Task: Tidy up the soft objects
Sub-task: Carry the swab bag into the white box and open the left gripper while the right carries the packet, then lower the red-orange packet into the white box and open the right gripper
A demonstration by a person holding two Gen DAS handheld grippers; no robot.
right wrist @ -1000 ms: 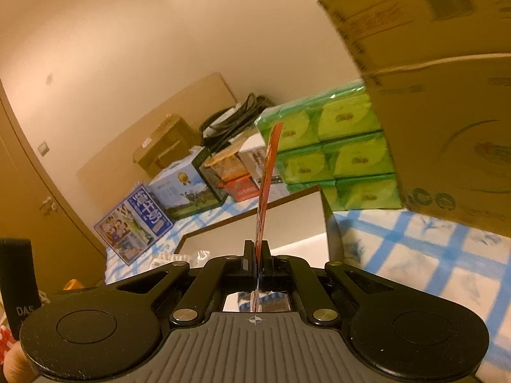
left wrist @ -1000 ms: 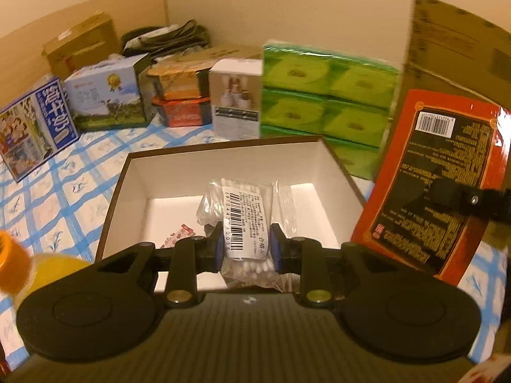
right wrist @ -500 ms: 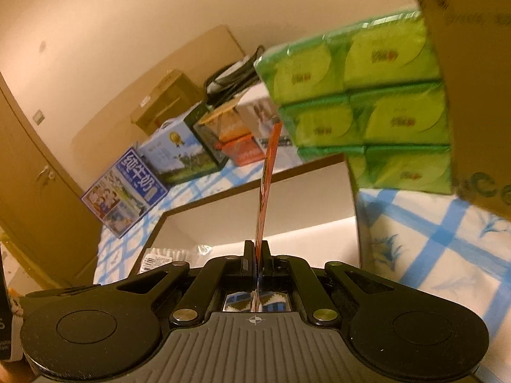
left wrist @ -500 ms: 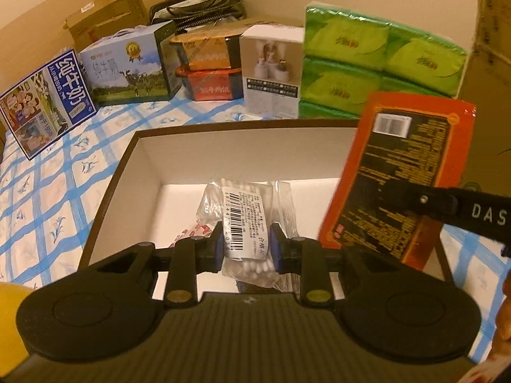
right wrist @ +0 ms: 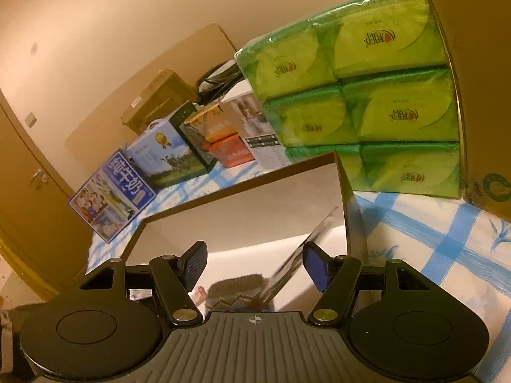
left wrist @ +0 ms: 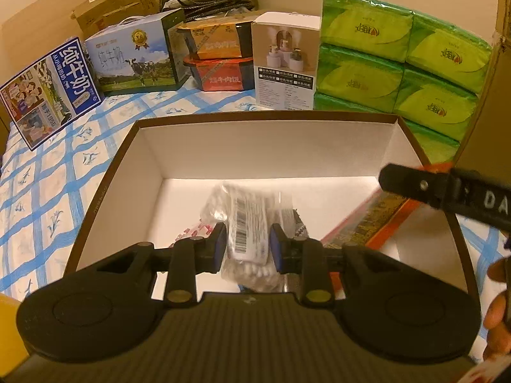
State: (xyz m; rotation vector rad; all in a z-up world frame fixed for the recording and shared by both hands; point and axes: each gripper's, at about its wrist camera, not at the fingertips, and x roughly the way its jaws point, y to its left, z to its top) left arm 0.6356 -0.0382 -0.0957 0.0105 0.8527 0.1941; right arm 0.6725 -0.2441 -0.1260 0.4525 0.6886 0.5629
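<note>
Both grippers are over the open box, which sits on the bed's blue-checked sheet in front of a row of cartons and a stack of green tissue packs along the far edge. The left gripper is clamped on a clear bag of cotton swabs, holding it low inside the box near the front wall, just above the floor or touching it; which one cannot be made out. The right gripper stands wide, and the flat red packet leans free inside the box against its right wall, its lower edge down by the swabs. So the step in hand looks like dropping items into the box: the packet seems delivered, the swab bag not yet let go. The next move probably calls for spreading the left gripper so the bag settles flat, then lifting both straight up clear of the walls without snagging the packet, which may tip over.
</note>
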